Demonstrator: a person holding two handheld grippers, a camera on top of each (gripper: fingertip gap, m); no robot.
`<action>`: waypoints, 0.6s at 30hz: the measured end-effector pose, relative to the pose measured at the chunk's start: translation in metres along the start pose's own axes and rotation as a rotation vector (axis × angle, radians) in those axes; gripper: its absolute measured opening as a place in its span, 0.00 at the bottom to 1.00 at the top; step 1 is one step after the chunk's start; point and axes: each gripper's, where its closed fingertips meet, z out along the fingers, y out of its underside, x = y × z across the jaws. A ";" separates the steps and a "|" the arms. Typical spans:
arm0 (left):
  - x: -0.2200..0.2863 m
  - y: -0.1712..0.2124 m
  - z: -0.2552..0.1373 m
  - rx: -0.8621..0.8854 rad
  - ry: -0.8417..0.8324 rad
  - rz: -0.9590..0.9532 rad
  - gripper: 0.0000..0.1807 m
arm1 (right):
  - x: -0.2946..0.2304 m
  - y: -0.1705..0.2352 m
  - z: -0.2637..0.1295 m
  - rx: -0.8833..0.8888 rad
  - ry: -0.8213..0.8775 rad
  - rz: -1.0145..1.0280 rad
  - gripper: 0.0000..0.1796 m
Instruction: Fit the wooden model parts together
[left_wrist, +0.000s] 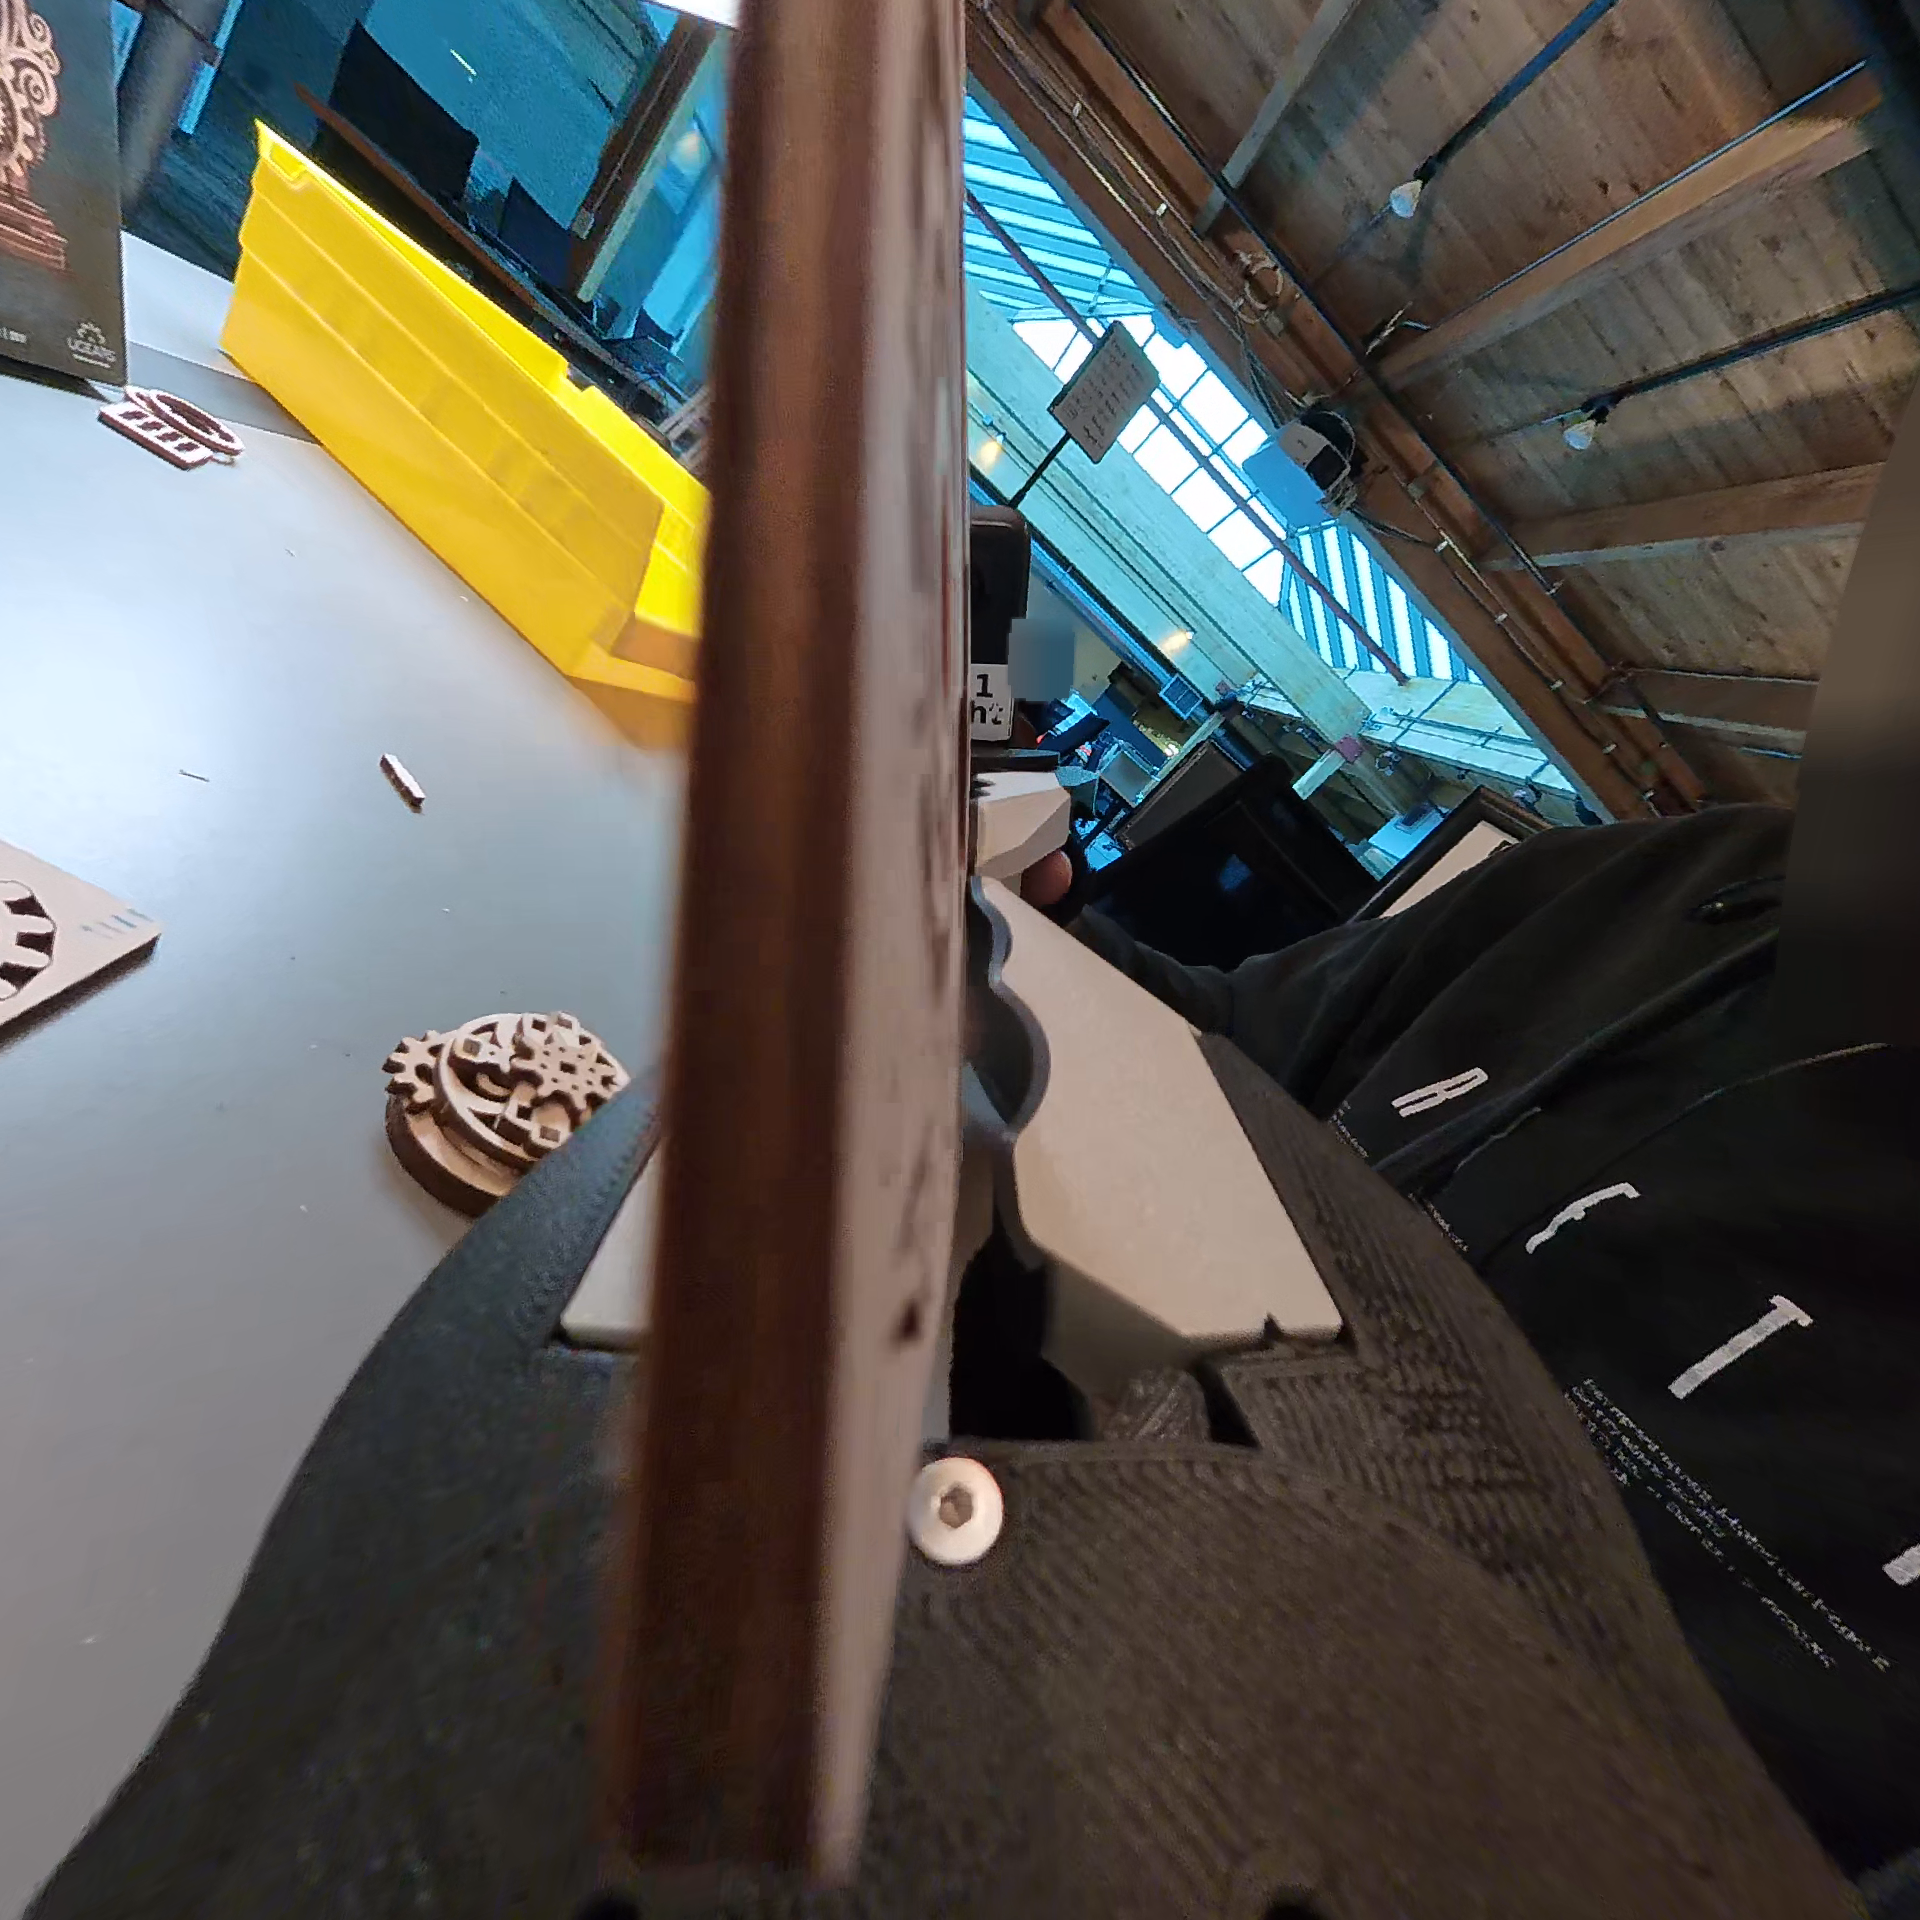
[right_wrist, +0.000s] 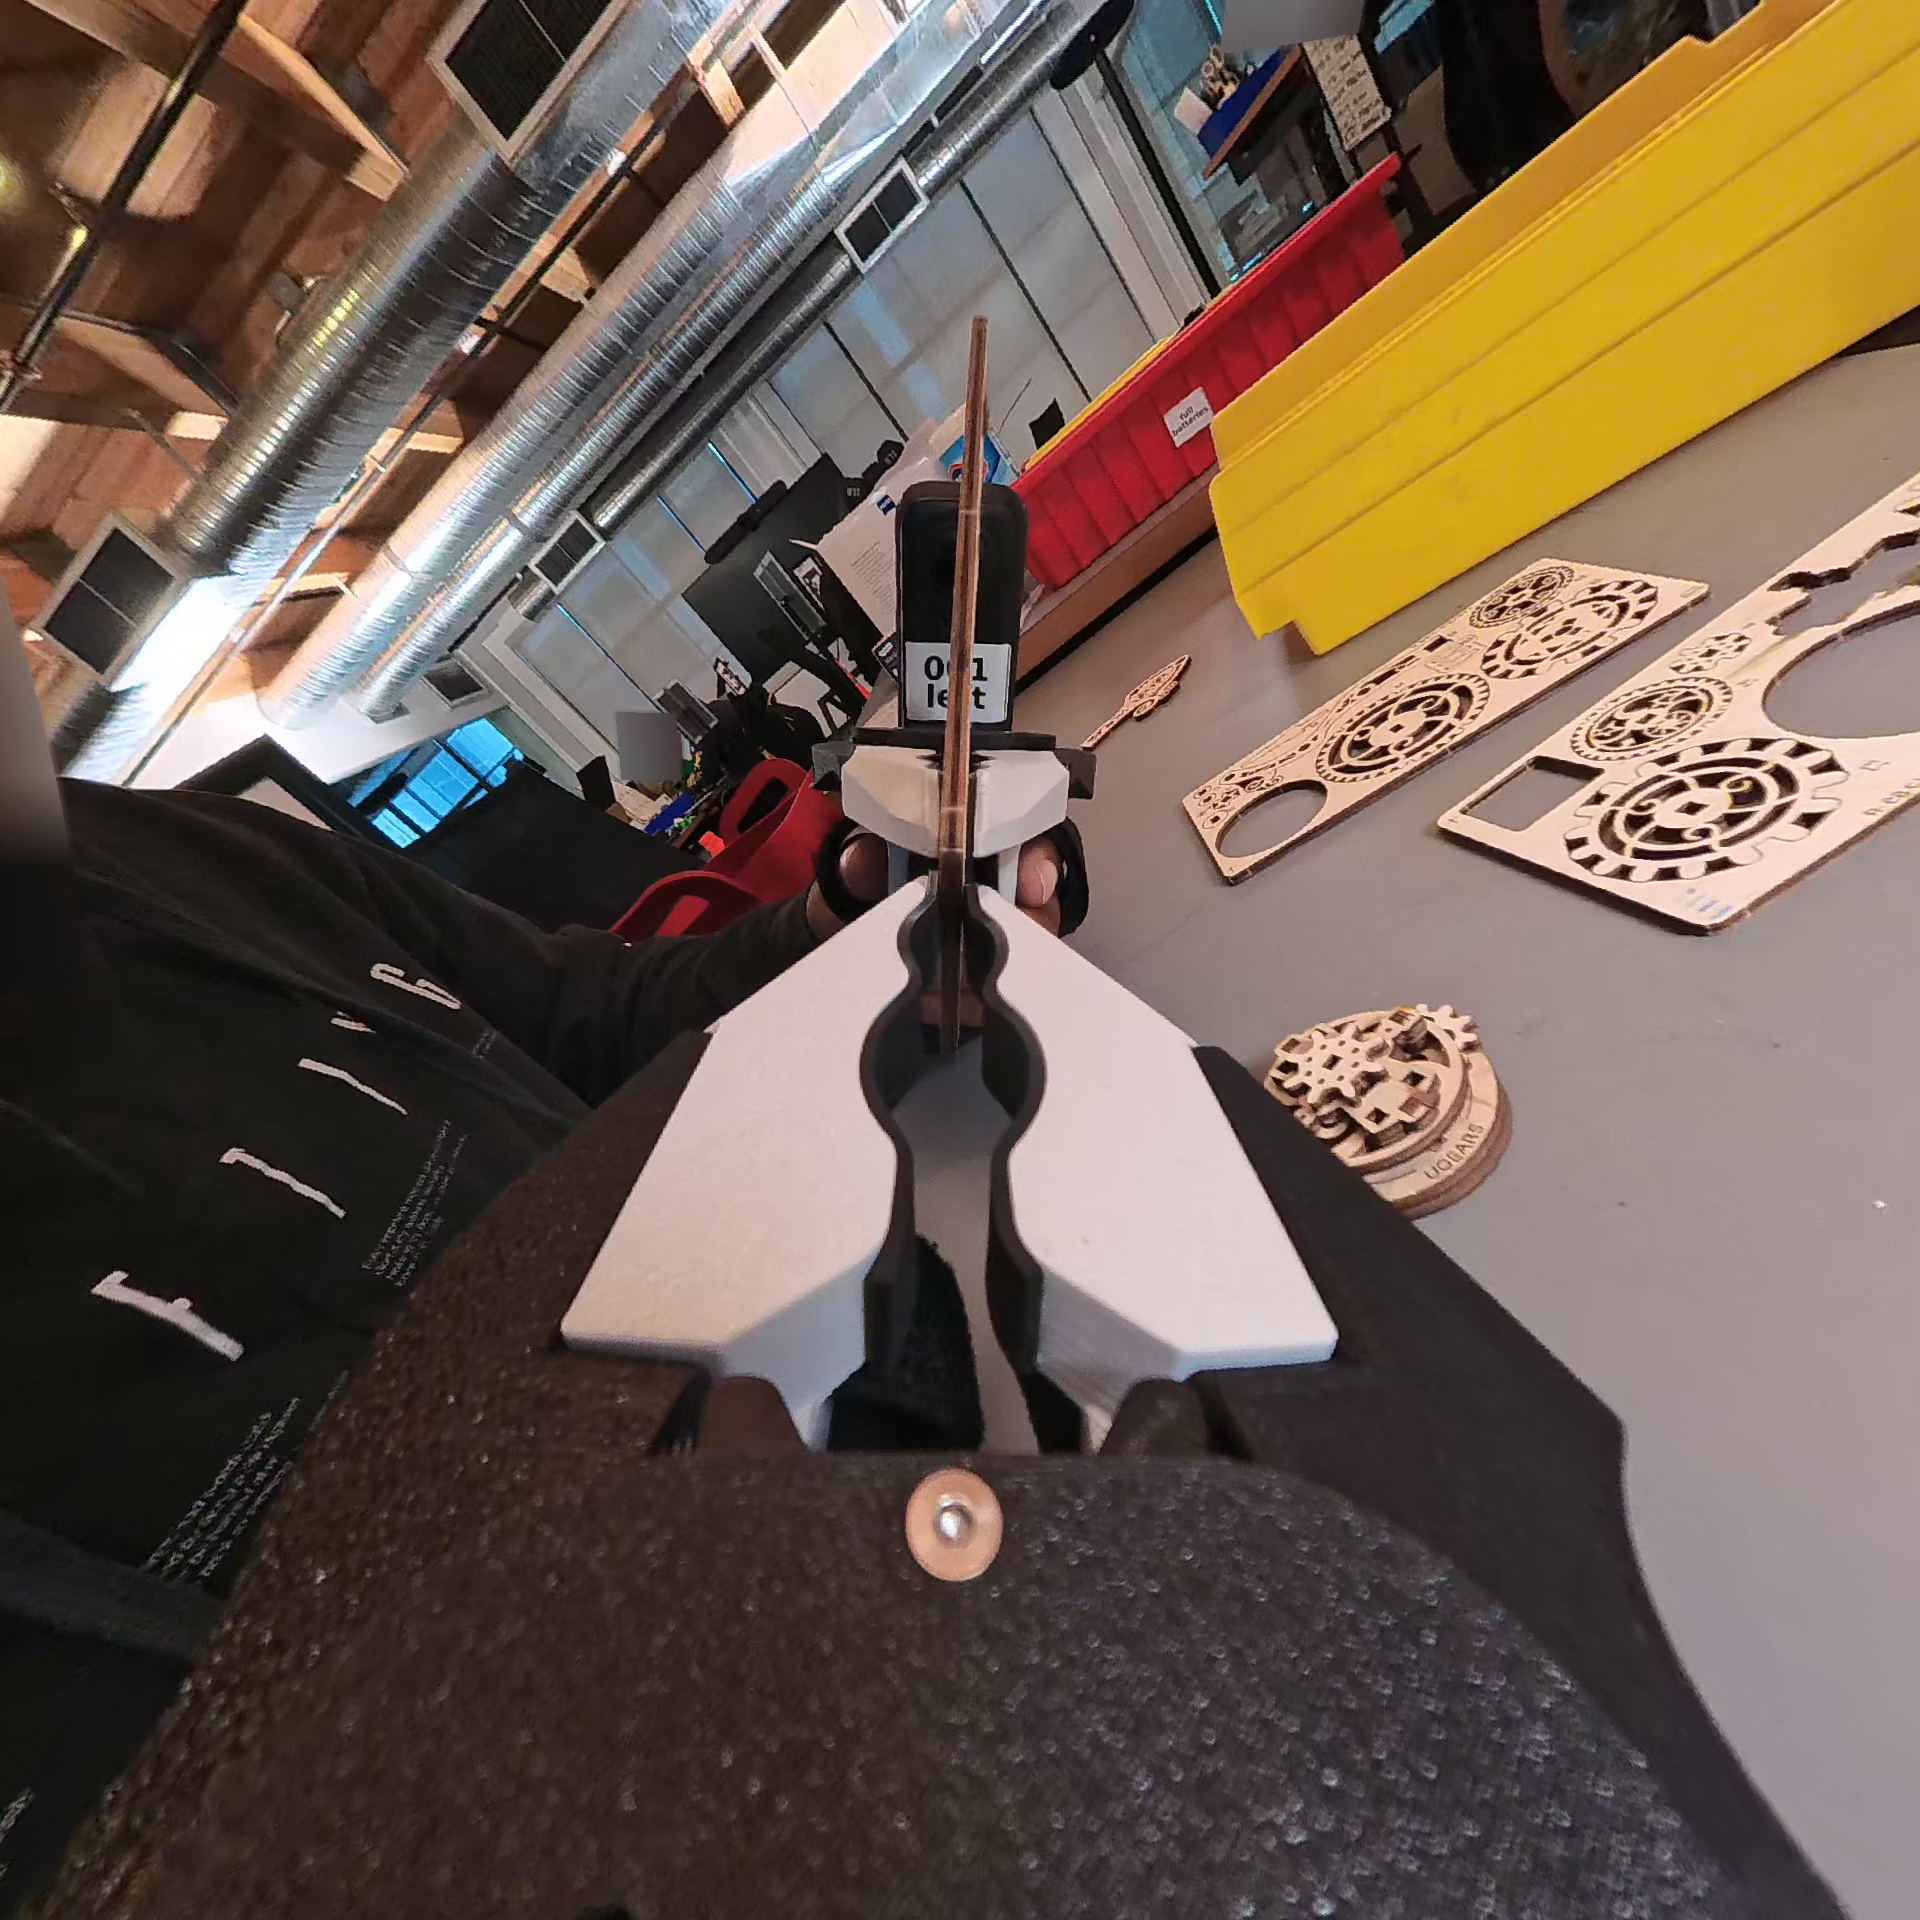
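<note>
Both grippers clamp one thin wooden sheet (right_wrist: 961, 665) edge-on, held up above the grey bench (right_wrist: 1558, 1351): the right gripper (right_wrist: 948, 940) pinches its near end between white fingers, and the left gripper (right_wrist: 954, 805) grips it from the opposite side. Seen from the left wrist, the sheet (left_wrist: 821, 935) is a dark brown, laser-cut plank filling the middle. A round assembled gear model (right_wrist: 1392, 1107) lies on the bench just beside the right gripper, with two cut-out sheets (right_wrist: 1455, 717) nearer the yellow bin (right_wrist: 1558, 416).

From each hand-held gripper we look along its fingers, tilted, facing one another closely; both our views share the wooden sheet (left_wrist: 810, 935) (right_wrist: 961, 675), gear assembly (left_wrist: 506, 1107) (right_wrist: 1387, 1107) and desk (left_wrist: 260, 675) (right_wrist: 1662, 1351).
</note>
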 end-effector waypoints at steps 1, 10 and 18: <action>0.000 -0.001 -0.001 0.004 -0.003 0.005 0.01 | 0.000 0.000 -0.001 0.001 0.001 -0.002 0.00; -0.003 -0.006 -0.004 0.022 -0.007 -0.004 0.00 | 0.003 -0.003 -0.003 0.016 0.005 0.007 0.00; -0.009 -0.002 -0.004 0.007 -0.007 -0.067 0.00 | 0.009 -0.001 -0.003 0.007 0.035 -0.015 0.03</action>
